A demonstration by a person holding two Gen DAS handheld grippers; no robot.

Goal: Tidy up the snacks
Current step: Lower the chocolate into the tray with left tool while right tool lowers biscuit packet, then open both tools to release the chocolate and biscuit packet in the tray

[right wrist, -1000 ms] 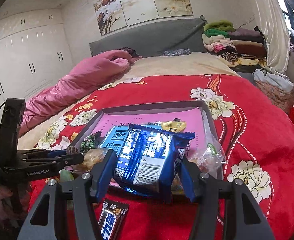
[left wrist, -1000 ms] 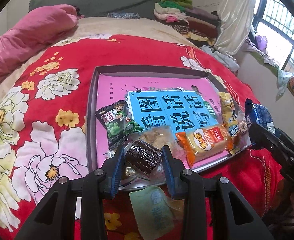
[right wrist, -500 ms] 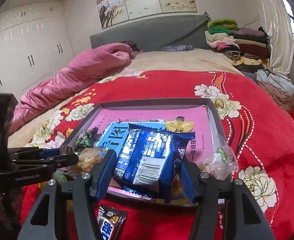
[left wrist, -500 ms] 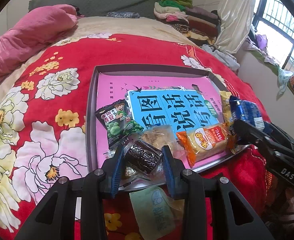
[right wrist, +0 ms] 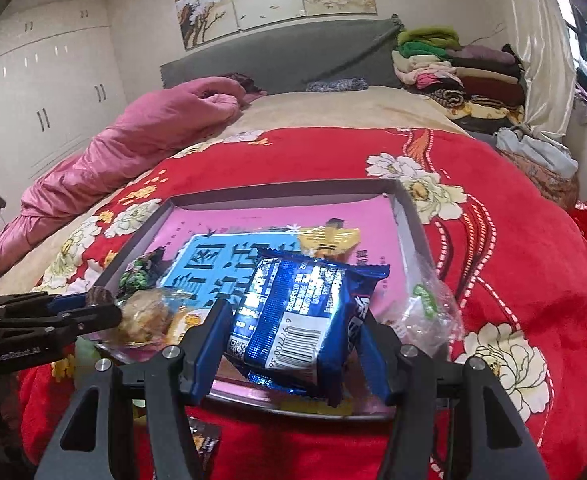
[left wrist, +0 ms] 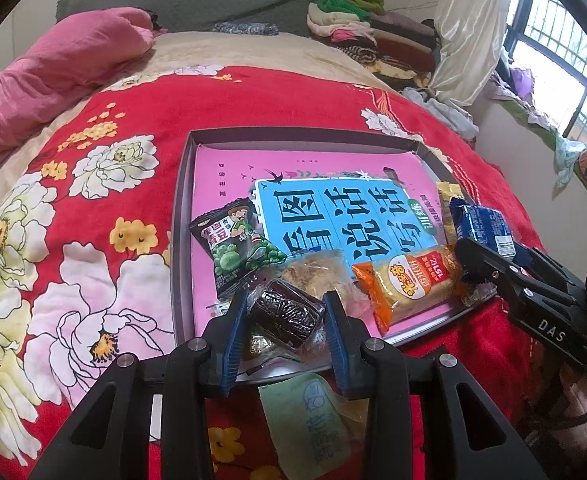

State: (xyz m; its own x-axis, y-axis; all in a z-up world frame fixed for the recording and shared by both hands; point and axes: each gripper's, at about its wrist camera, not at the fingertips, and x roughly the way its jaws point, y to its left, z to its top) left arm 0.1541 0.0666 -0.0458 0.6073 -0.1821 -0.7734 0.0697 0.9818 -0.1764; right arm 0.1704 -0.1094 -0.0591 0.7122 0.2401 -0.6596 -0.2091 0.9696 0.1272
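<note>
A grey tray lined with a pink and blue book lies on the red floral bed cover. In it are a green pea packet, a clear-wrapped pastry and an orange cracker packet. My left gripper is shut on a dark brown wrapped snack over the tray's near edge. My right gripper is shut on a blue snack packet over the tray's near right corner; it also shows in the left wrist view. A yellow packet lies behind it.
A pale green packet lies on the cover just in front of the tray. A dark chocolate bar wrapper lies below the right gripper. A clear bag sits at the tray's right edge. A pink quilt and folded clothes lie farther back.
My right gripper has carried the blue packet leftward and forward over the tray's near right corner. My left gripper has stayed almost still with the brown snack.
</note>
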